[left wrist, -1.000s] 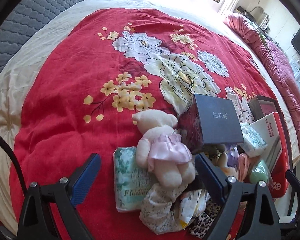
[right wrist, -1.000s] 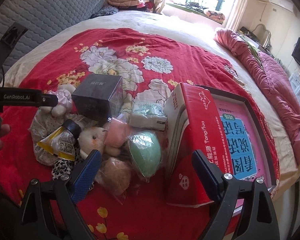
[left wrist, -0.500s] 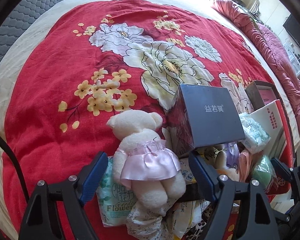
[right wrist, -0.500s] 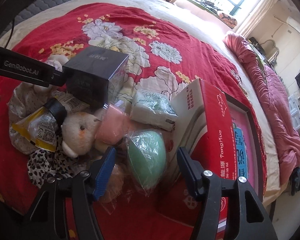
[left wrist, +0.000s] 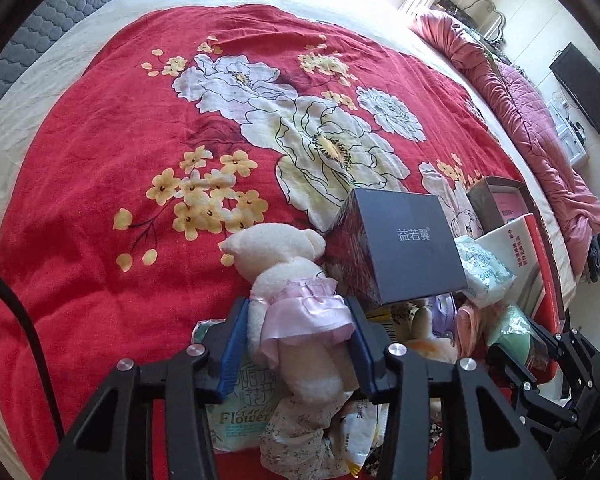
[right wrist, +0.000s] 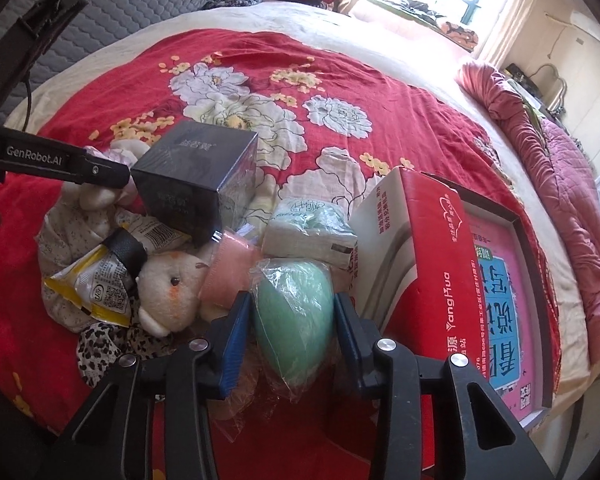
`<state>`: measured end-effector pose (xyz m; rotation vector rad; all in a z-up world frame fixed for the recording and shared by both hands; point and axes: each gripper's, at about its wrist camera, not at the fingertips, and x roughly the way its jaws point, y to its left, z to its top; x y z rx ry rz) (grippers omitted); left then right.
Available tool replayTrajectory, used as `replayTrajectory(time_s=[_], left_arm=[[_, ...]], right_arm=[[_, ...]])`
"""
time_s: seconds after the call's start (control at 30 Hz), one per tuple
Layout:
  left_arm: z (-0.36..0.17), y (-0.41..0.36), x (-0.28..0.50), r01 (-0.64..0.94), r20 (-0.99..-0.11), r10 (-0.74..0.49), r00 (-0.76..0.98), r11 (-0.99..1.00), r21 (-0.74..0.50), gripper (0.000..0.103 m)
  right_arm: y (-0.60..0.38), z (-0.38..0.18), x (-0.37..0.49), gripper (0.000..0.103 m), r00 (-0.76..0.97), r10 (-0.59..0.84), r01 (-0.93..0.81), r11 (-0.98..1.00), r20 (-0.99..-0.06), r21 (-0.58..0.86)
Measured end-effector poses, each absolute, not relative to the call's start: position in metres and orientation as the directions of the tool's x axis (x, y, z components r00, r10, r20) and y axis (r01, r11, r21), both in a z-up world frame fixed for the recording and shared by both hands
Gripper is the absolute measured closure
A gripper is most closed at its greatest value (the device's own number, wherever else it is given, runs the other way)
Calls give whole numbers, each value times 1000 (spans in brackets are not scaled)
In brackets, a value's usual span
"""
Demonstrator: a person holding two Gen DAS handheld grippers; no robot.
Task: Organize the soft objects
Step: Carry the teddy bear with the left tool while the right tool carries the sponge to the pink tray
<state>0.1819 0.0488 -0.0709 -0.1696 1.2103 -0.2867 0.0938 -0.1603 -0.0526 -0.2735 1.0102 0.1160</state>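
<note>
- The left gripper (left wrist: pixel 296 330) is closing its blue fingers (left wrist: pixel 231 344) on the cream teddy bear (left wrist: pixel 290 292); they already touch both sides of its pink skirt, so the bear is grasped at the waist while it lies on the pile on the bed (left wrist: pixel 100 240)
- The right gripper (right wrist: pixel 292 328) is closing on the green sponge (right wrist: pixel 294 312) in its clear bag; the fingers (right wrist: pixel 233 344) press its two flanks, and it rests at the front of the heap beside the red box (right wrist: pixel 432 264)
- Risk for the bear: the fingers seem to catch mostly the slippery skirt and soft filling, so the toy may slide out or hang by the fabric once raised
- The bear lies on the tissue pack (left wrist: pixel 240 408) and a floral cloth (left wrist: pixel 300 436); a snagged fold could drag either one along
- The dark box (left wrist: pixel 400 248) leans close to the bear's head and may tip as the toy leaves
- Risk for the sponge: the loose plastic wrap can slip against the foam, so the bag might stay gripped while the sponge sags or twists
- The white plush (right wrist: pixel 172 288) and pink item (right wrist: pixel 228 276) touch the sponge's bag and may roll away
- Both grippers work close together, so crossing paths could knock the pile over
</note>
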Motion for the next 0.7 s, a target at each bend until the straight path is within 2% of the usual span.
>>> replayTrajectory(time_s=[0.27, 0.4, 0.7], left_arm=[[-54, 55, 165, 127, -874, -321, 364, 947, -295, 61], [-34, 51, 147, 144, -863, -302, 405, 953, -267, 61], [28, 4, 105, 241, -819, -349, 454, 934, -264, 61]], right_arm=[[-187, -30, 78, 61, 545, 154, -180, 982, -824, 64], [-194, -16, 66, 61, 578, 171, -177, 981, -798, 82], [-231, 32, 43, 61, 652, 177, -123, 984, -737, 128]])
